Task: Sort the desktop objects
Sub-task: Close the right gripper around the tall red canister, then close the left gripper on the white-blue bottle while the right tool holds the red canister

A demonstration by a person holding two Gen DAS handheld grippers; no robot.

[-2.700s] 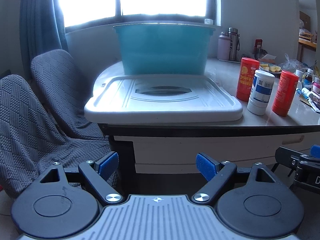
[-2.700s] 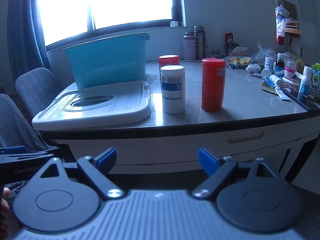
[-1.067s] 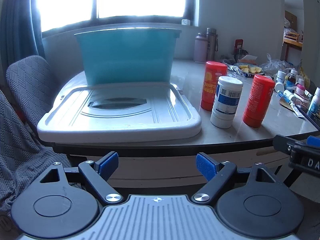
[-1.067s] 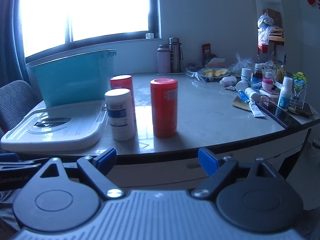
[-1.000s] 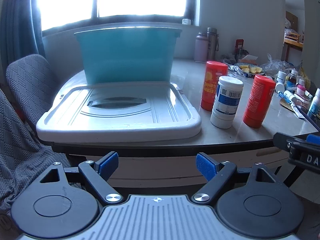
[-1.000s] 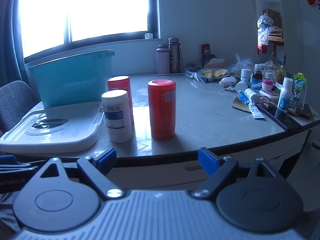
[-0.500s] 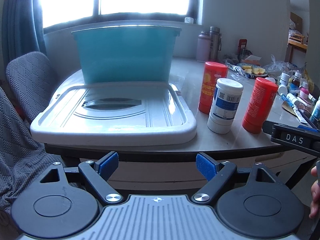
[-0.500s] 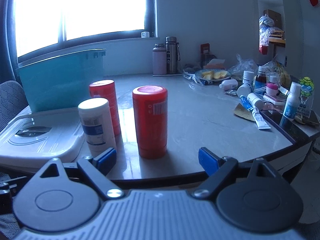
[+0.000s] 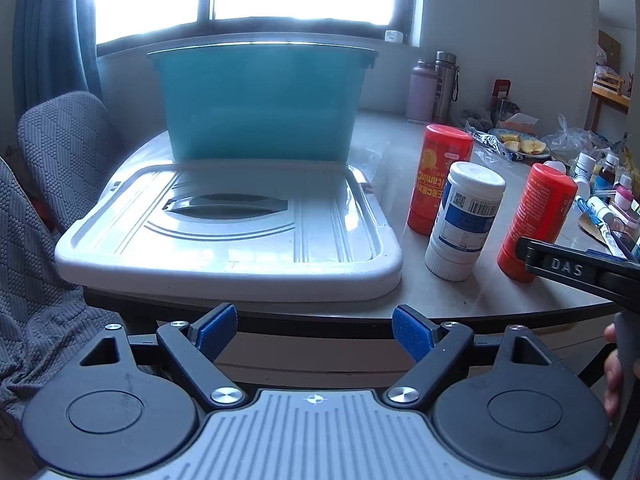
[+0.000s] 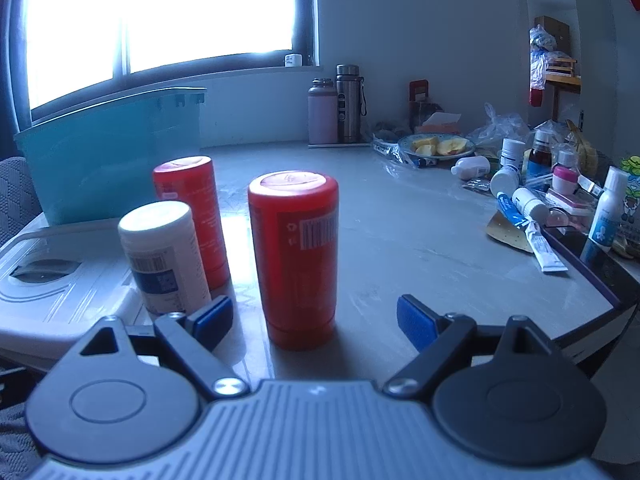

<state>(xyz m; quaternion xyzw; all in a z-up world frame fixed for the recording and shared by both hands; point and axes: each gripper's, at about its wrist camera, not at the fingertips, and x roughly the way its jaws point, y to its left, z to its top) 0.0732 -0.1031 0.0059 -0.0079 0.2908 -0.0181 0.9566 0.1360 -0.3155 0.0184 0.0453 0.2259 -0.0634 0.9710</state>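
Note:
Three upright containers stand on the grey table: a near red canister, a white bottle with a blue label, and a far red canister. My right gripper is open, and the near red canister stands just ahead of its blue pads, apart from them. My left gripper is open and empty, below the table's front edge, facing the white bin lid and the teal bin. One finger of the right gripper reaches in at the right of the left wrist view.
A cluttered patch of small bottles and tubes, a plate of fruit slices and two flasks fill the table's right and back. Grey-covered chairs stand at the left. A person's fingers show at the right edge.
My right gripper has moved forward over the table edge, so the near red canister looms larger and closer between its fingers. The left view has barely shifted.

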